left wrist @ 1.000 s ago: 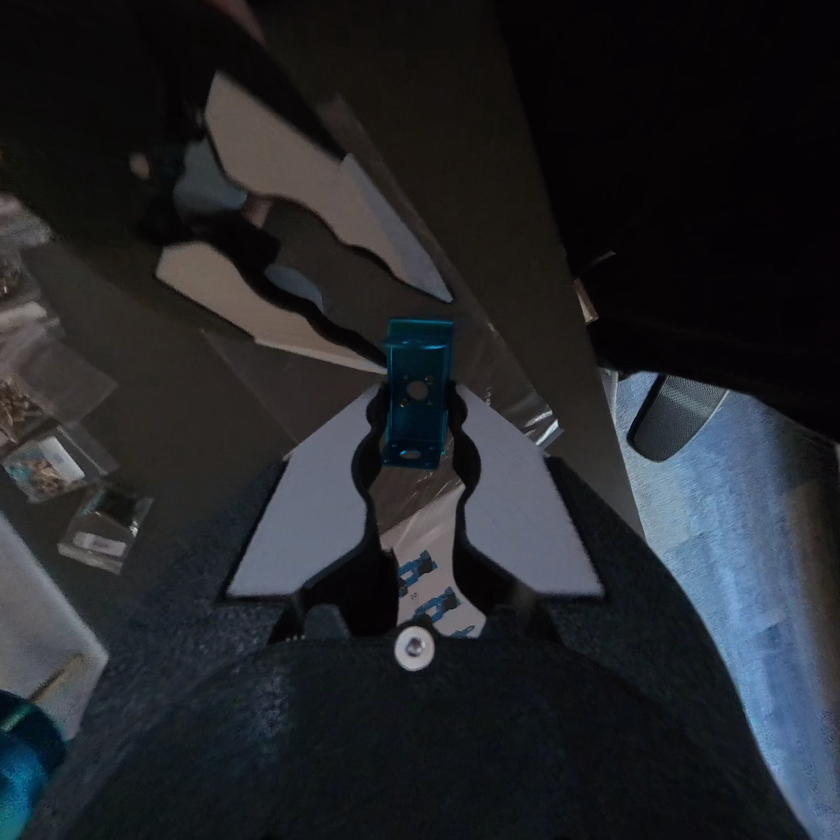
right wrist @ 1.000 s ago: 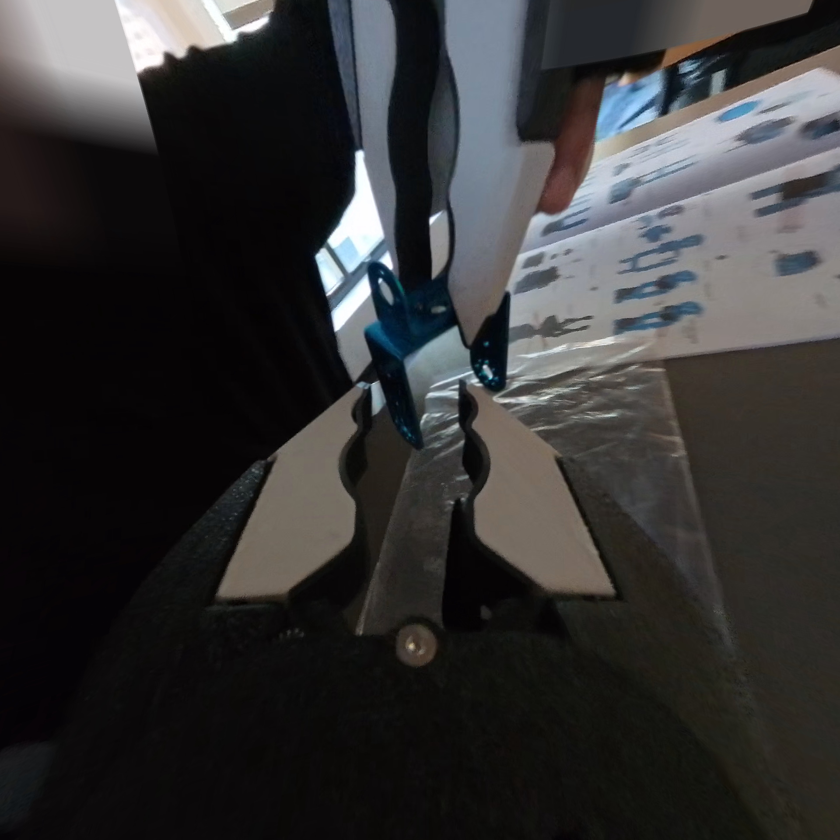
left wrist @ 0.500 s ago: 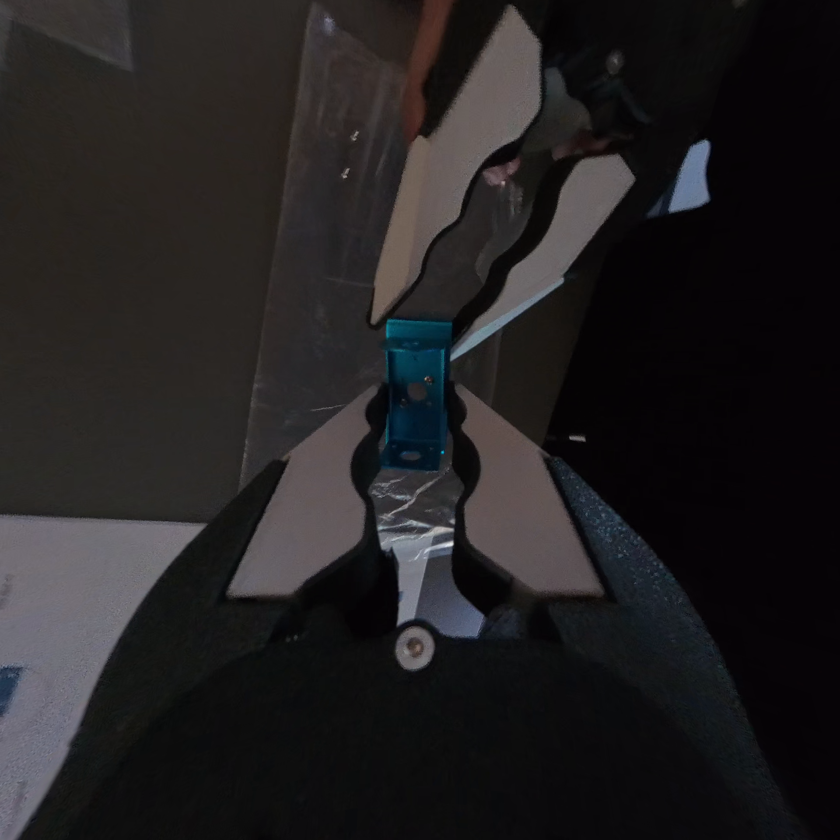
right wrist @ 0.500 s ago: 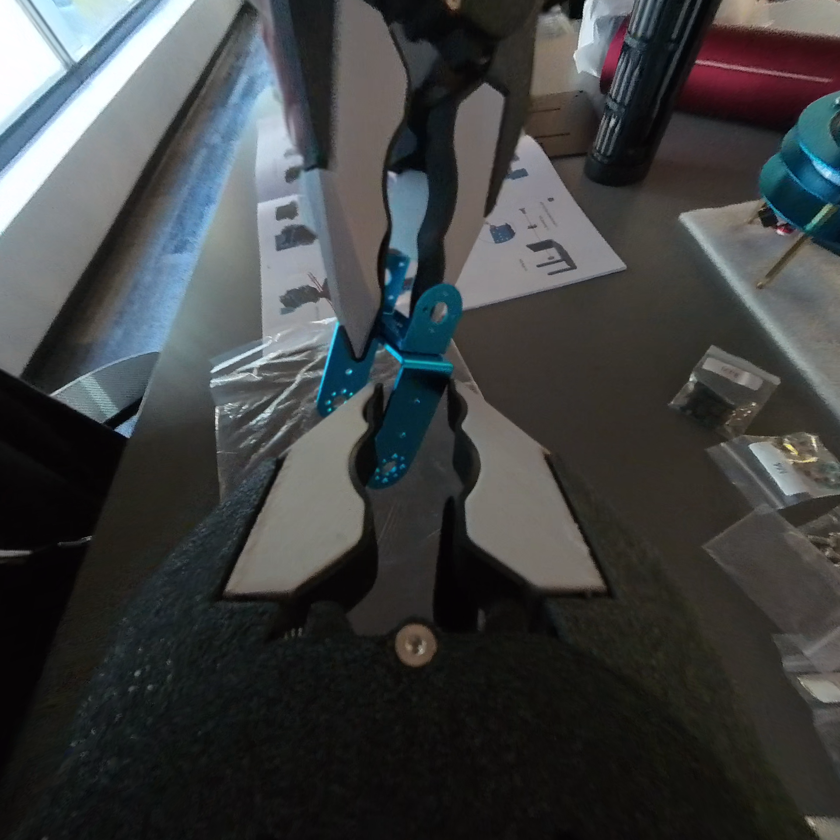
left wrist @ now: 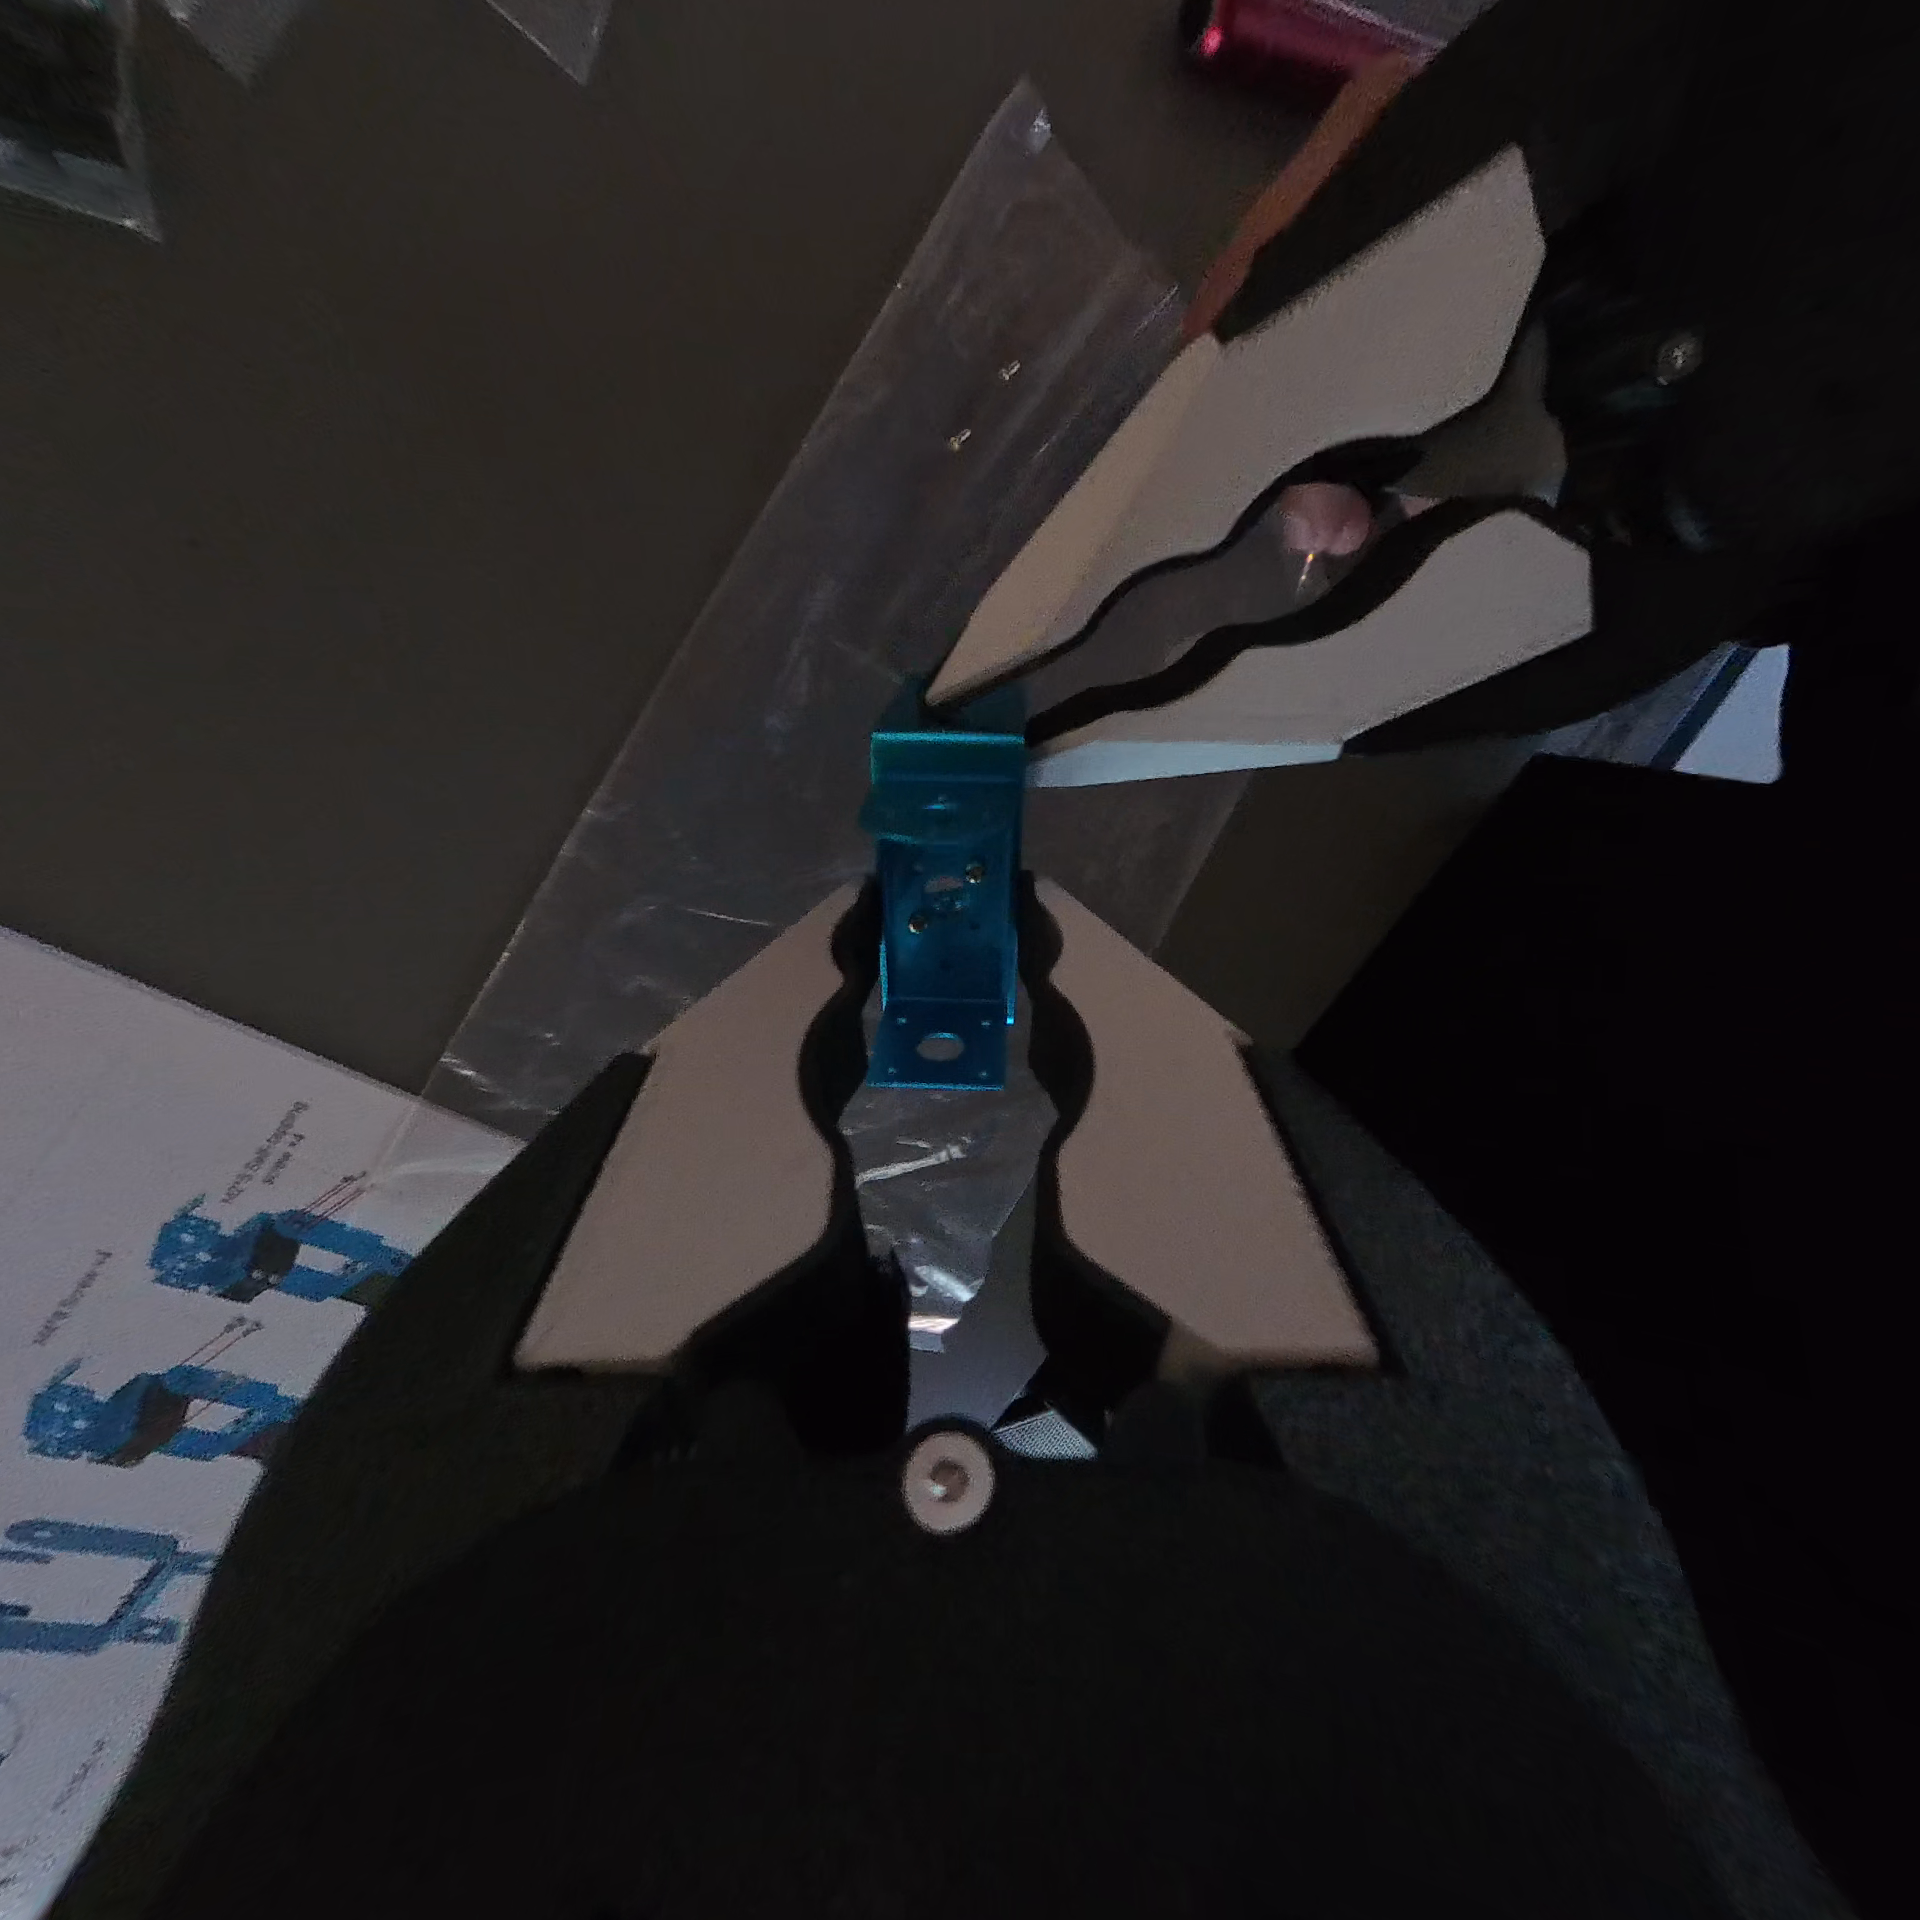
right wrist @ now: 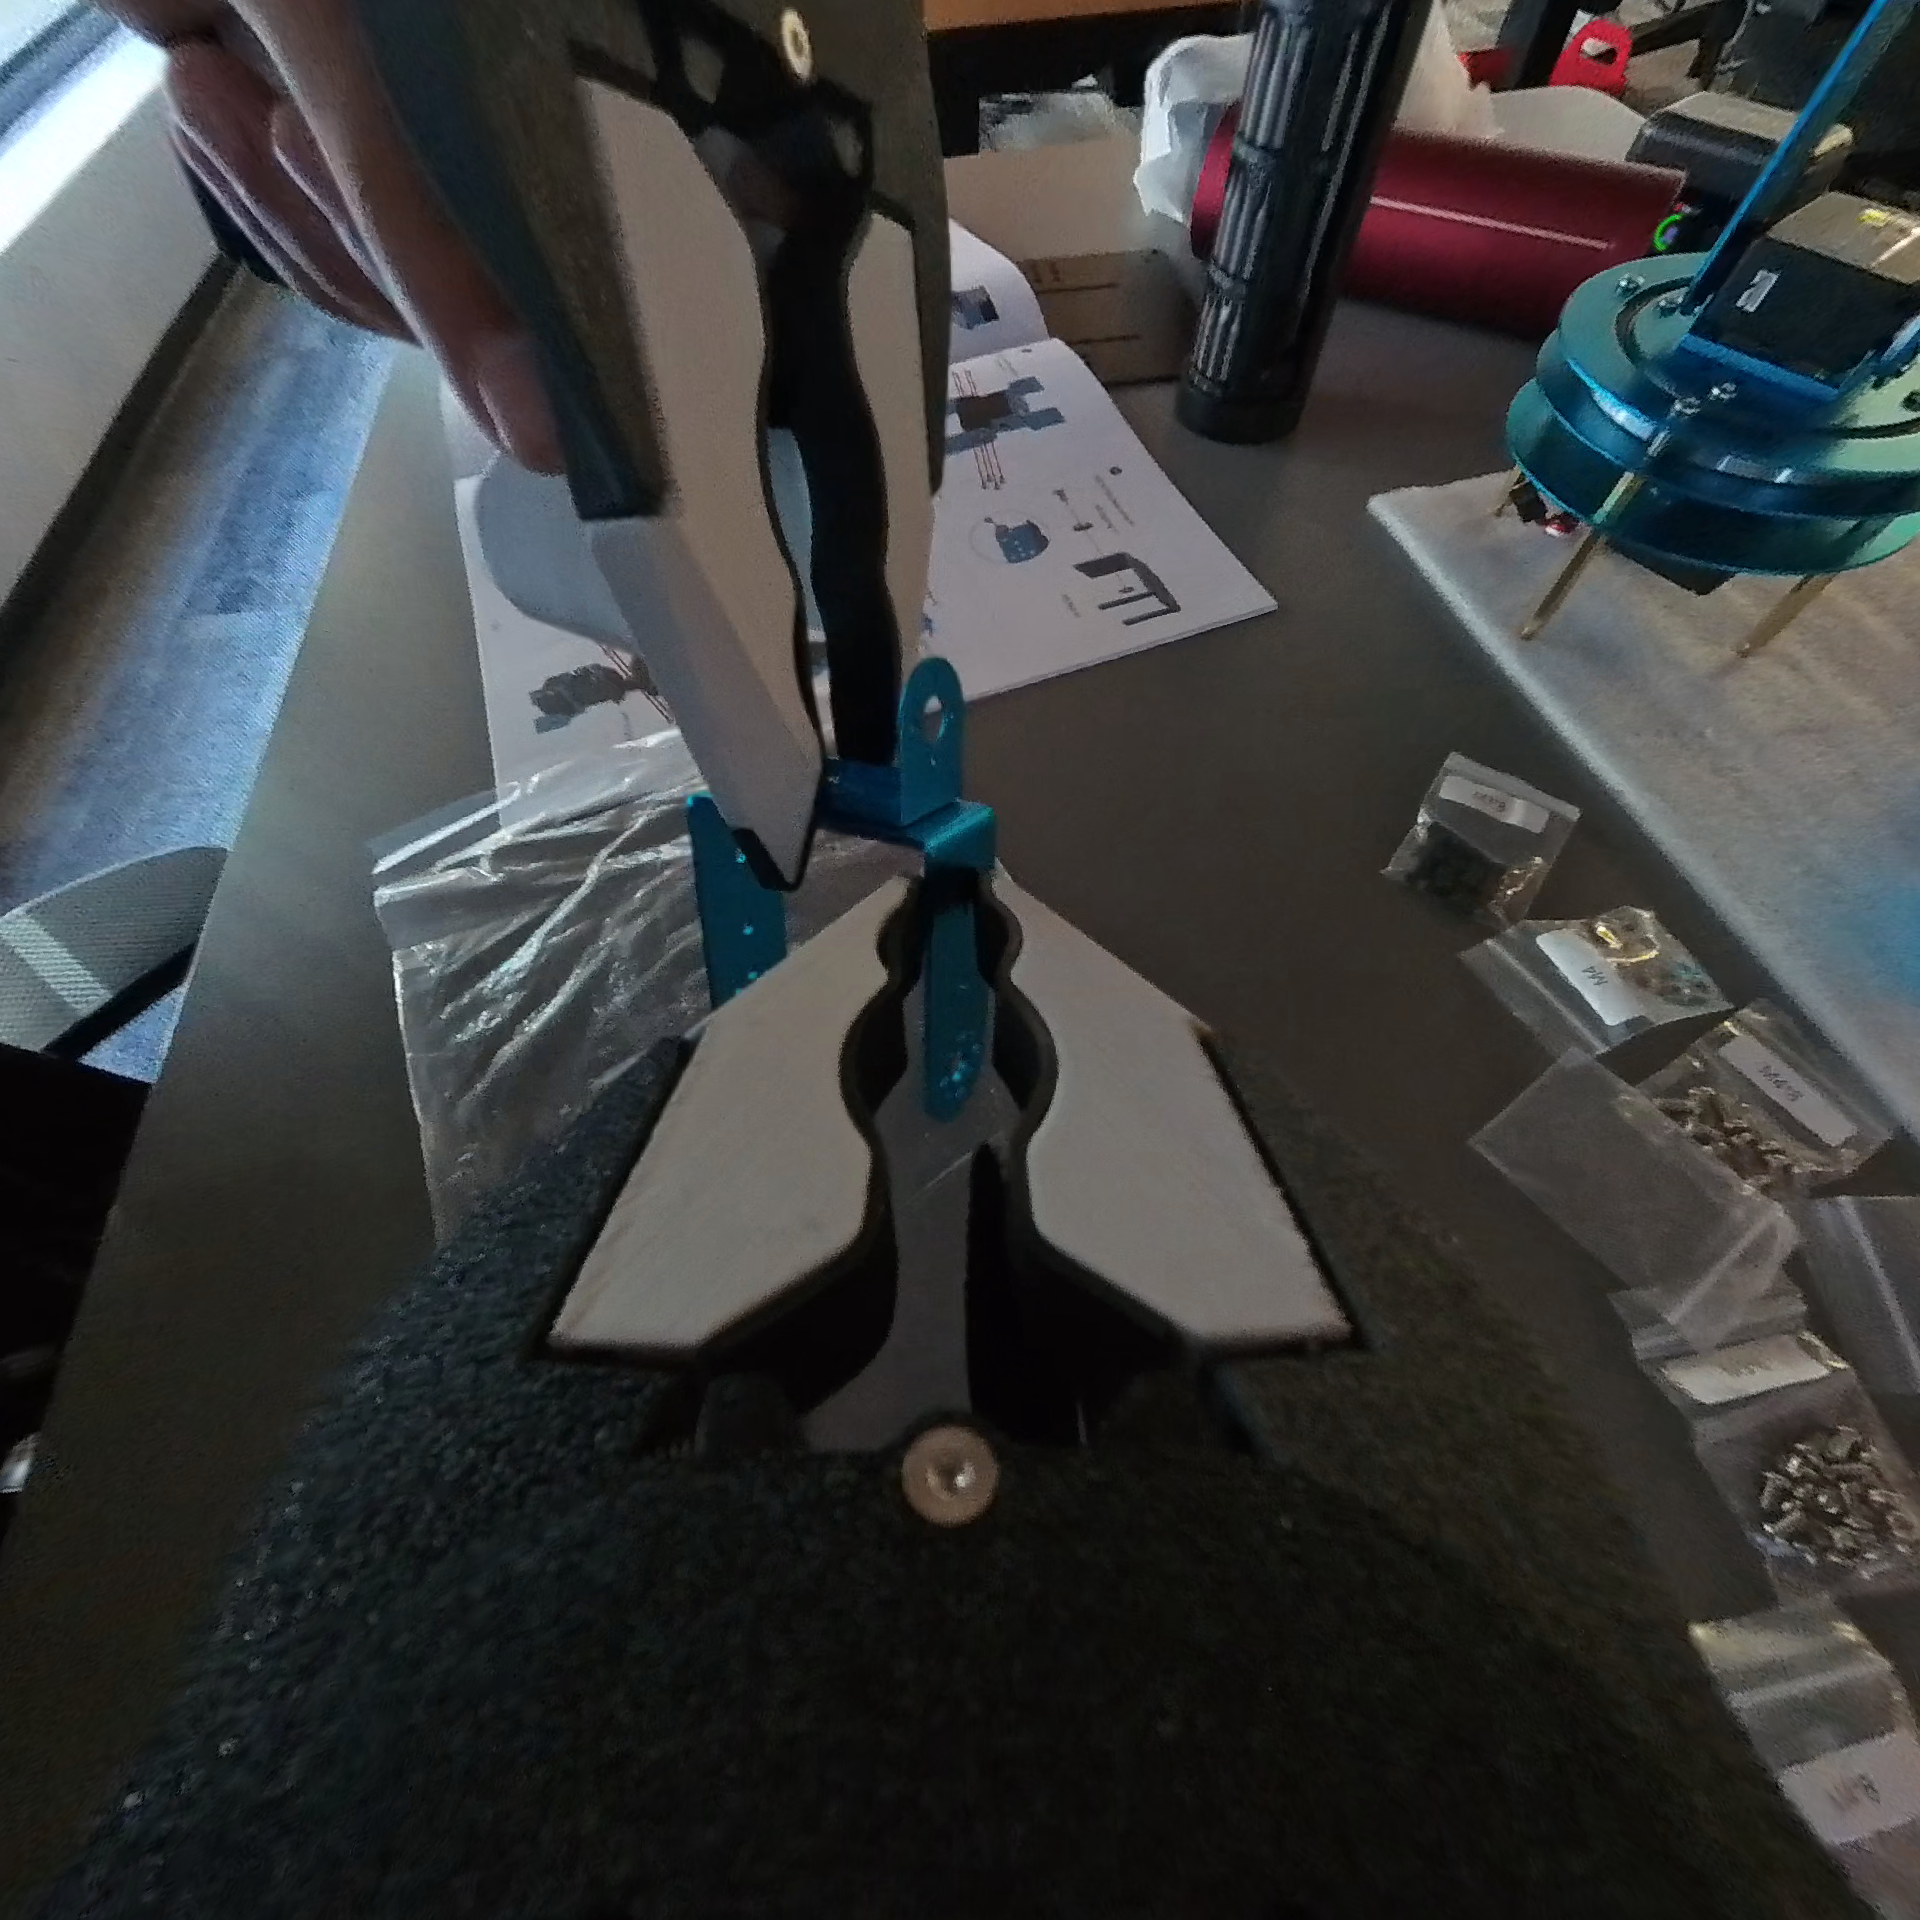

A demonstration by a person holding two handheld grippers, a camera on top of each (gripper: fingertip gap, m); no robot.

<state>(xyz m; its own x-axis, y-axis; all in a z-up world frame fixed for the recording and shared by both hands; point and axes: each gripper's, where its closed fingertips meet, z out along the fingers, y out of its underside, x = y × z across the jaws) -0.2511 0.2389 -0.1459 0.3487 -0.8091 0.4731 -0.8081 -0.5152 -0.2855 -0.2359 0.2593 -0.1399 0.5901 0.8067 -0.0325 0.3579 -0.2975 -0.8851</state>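
A blue metal bracket assembly [left wrist: 943, 935] sits between the fingertips of my left gripper [left wrist: 943, 904], which is shut on it. My right gripper [left wrist: 977, 707] comes in from the upper right of the left wrist view and its tips meet the bracket's far end. In the right wrist view my right gripper [right wrist: 954, 894] is shut on one long arm of the bracket [right wrist: 951, 1039]. My left gripper [right wrist: 831, 821] reaches down from above and grips the same bracket. A second arm [right wrist: 738, 914] hangs to the left. All is held above the dark table [right wrist: 1195, 831].
A crumpled clear plastic bag [right wrist: 520, 935] and a printed instruction sheet [right wrist: 1091, 540] lie under the grippers. Small bags of screws [right wrist: 1475, 842] lie to the right. A blue round robot base [right wrist: 1714, 416] stands on a white board, with a dark cylinder [right wrist: 1257, 260] behind. A hand [right wrist: 343, 208] holds the left gripper. Both grippers' tips are roughly 25 cm from the blue round robot base [right wrist: 1714, 416].
Both views swung round over the table. The bracket's arm, just ahead of my right gripper's tips one second ago, is now between its fingers. My left gripper kept its grip.
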